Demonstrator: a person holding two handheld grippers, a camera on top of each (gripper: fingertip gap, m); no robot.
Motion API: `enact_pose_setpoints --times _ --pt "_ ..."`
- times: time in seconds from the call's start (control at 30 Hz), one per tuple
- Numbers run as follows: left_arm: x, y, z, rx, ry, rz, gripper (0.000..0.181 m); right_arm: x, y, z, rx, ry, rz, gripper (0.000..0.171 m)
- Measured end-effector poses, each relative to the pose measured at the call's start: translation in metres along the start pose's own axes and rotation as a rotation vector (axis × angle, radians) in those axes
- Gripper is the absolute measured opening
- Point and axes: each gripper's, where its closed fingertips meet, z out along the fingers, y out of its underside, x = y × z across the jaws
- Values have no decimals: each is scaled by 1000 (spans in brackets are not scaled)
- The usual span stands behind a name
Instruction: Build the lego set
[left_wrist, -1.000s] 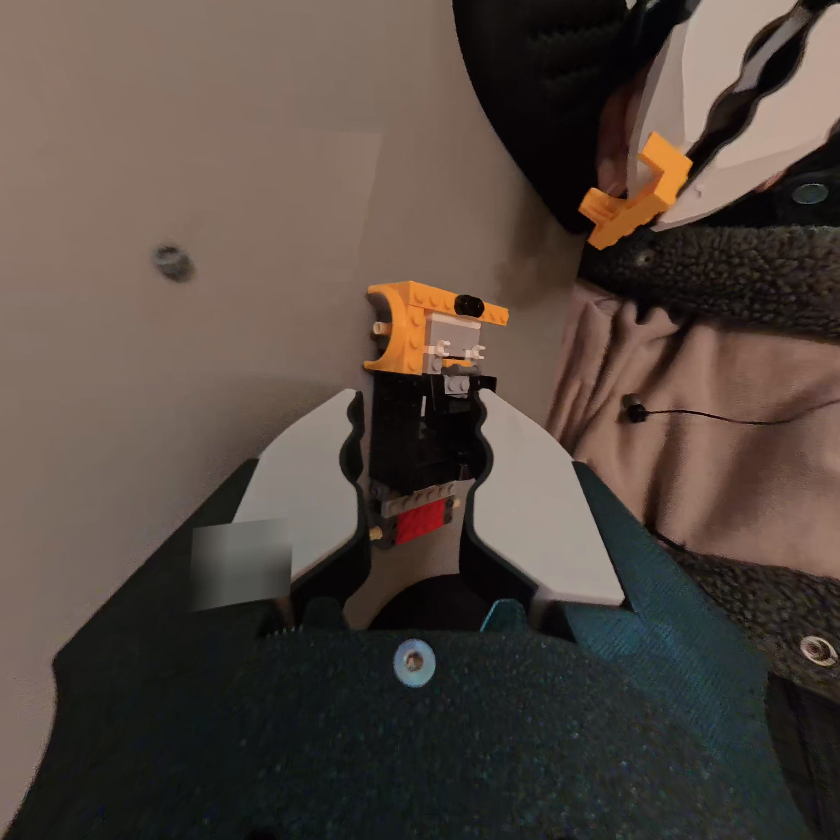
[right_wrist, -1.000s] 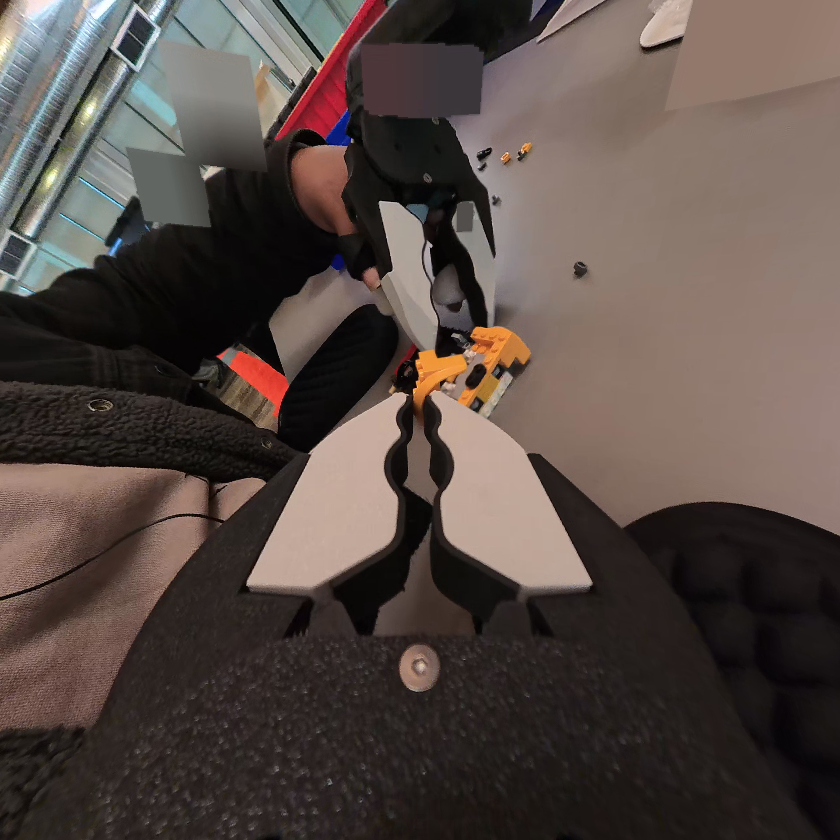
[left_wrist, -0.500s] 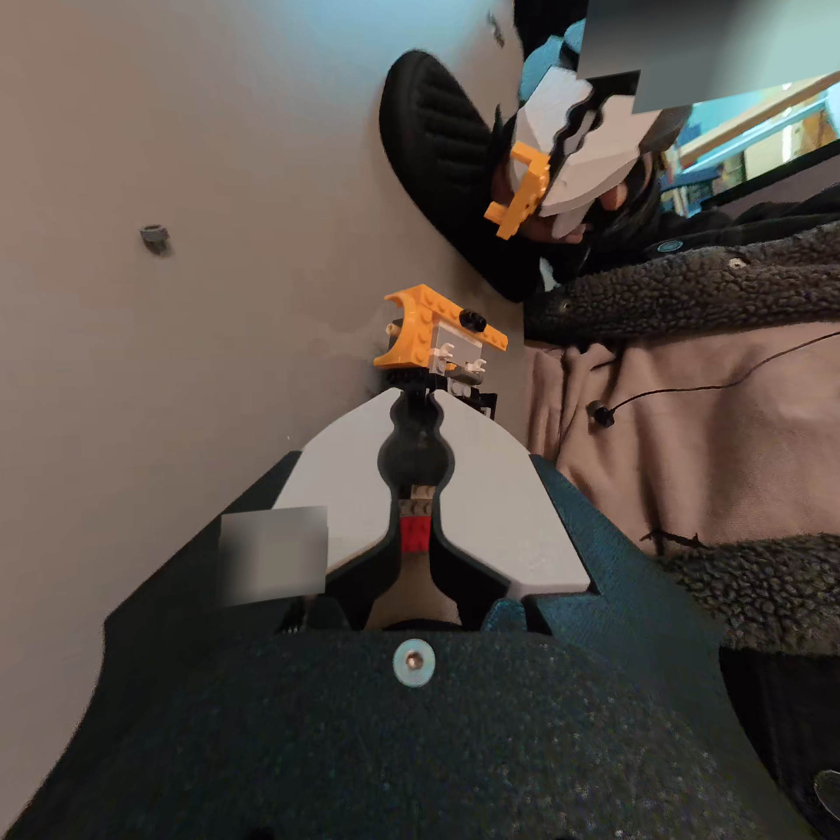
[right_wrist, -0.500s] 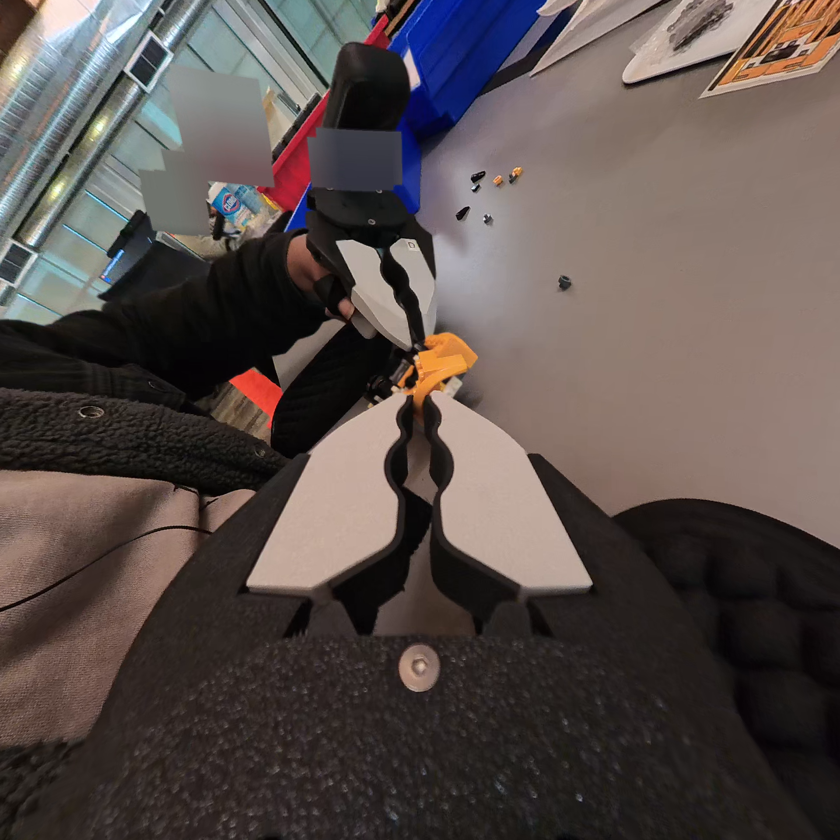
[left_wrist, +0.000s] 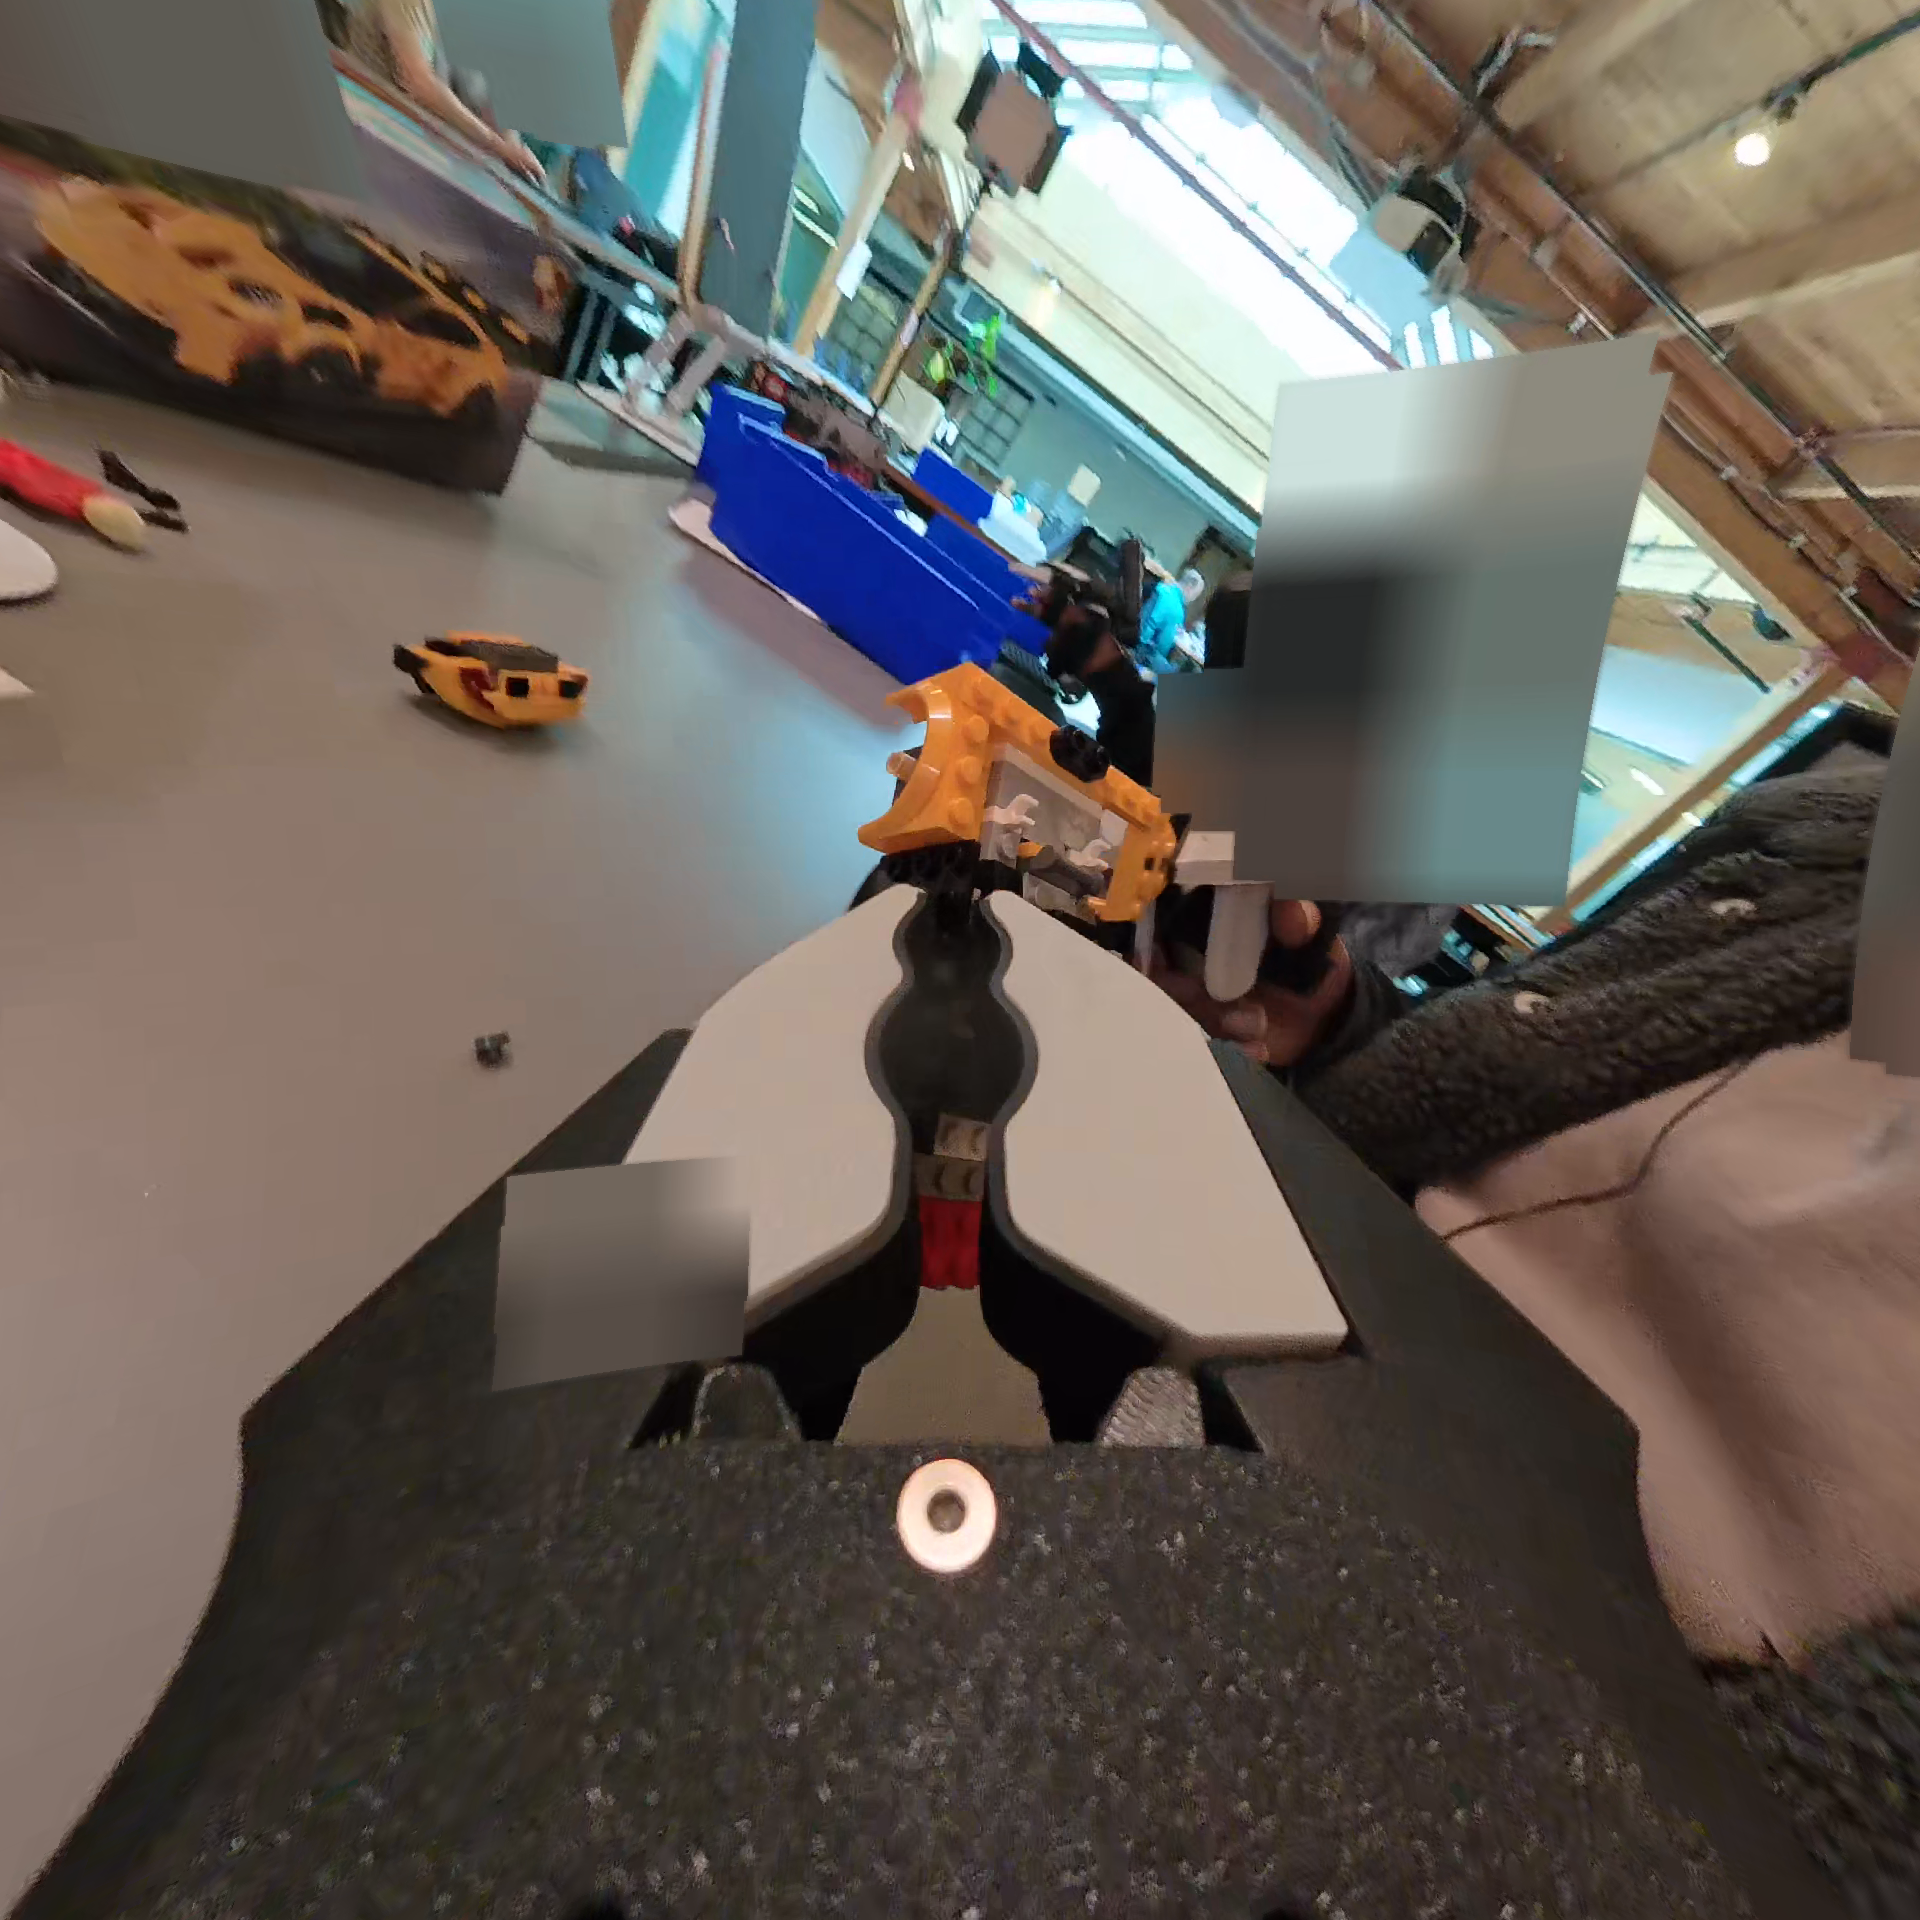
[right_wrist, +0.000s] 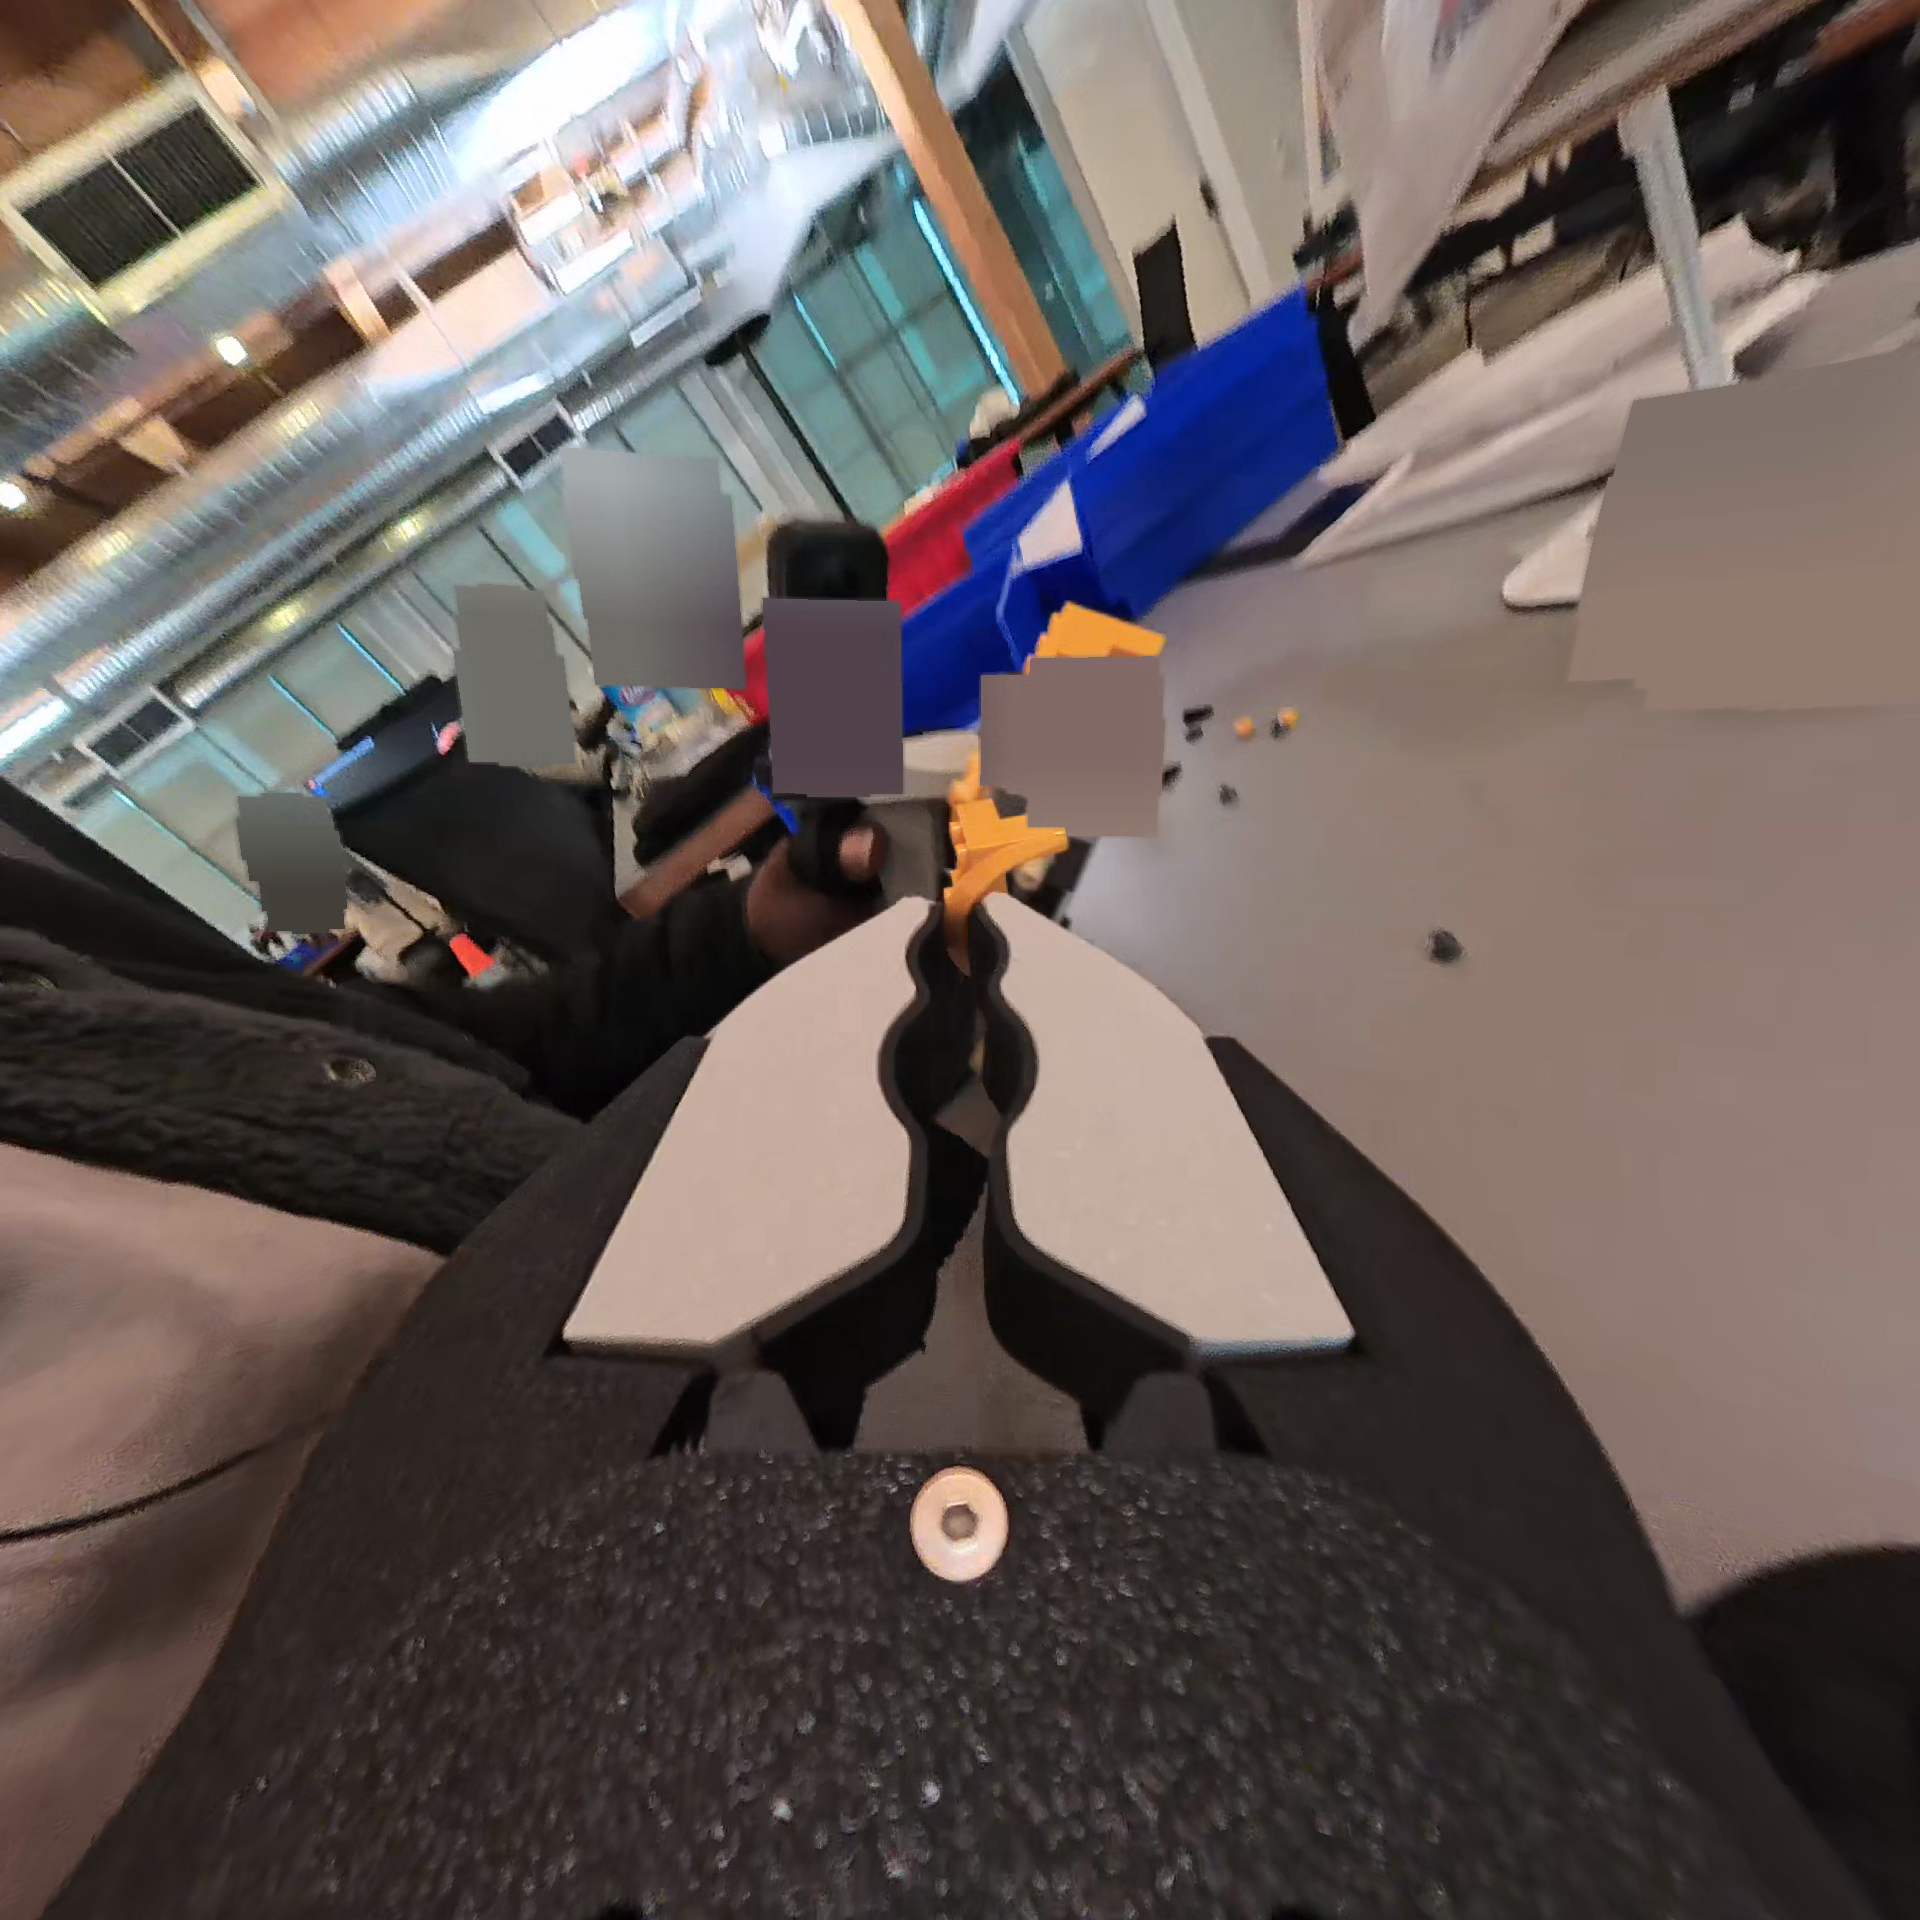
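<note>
bright daylight, blurred fisheye edges

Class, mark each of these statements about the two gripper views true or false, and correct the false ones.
1. The left gripper is shut on the orange and black lego assembly. True.
2. The right gripper is open and empty. False: it is shut on an orange curved lego piece.
3. A small orange lego car section lies on the grey table. True.
4. The bins behind the table are green. False: they are blue.
</note>
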Motion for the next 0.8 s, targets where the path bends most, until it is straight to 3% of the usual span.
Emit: enact_pose_setpoints --times 0.2,0.47,0.8 --pt "6 -8 5 107 -60 7 7 7 -8 5 80 12 117 3" --pt "9 -9 7 105 -212 196 7 11 -13 1 132 -35 241 3" --pt "10 -4 9 125 -329 215 7 15 -12 4 169 -81 361 3"
